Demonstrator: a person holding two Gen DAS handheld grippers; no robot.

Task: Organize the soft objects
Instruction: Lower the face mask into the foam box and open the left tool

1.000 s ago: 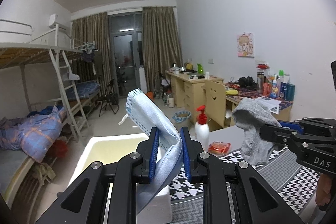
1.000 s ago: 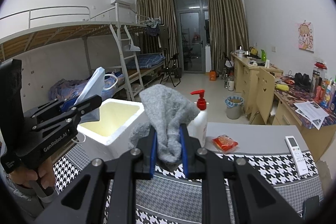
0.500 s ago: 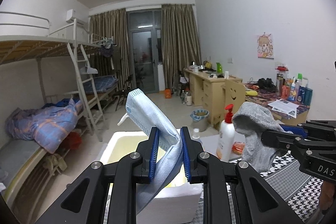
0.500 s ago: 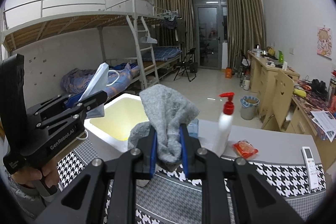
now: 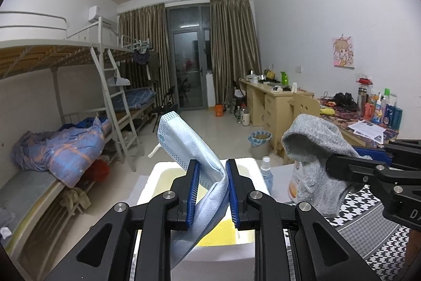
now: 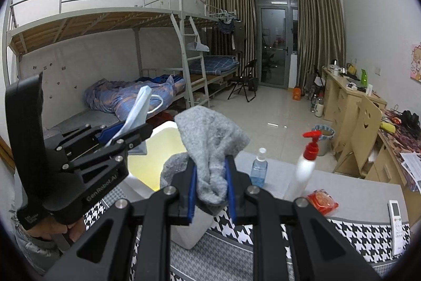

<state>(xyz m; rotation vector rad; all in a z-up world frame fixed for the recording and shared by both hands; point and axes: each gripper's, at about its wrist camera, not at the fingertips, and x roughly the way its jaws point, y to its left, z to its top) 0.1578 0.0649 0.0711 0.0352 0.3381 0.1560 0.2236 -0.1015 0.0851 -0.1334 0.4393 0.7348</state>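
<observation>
Both tongs have swung toward the white foam box (image 5: 168,170) since a second ago, so it now lies right under them. Left tongs (image 5: 210,191) pinch a blue face mask (image 5: 184,144), its long axis slanting up and away to the left (an ear loop dangles off the far end). Right tongs (image 6: 210,188) clamp a grey sock (image 6: 210,144), bunched and upright, cuff flopping over the top, above the houndstooth desk (image 6: 355,236).
</observation>
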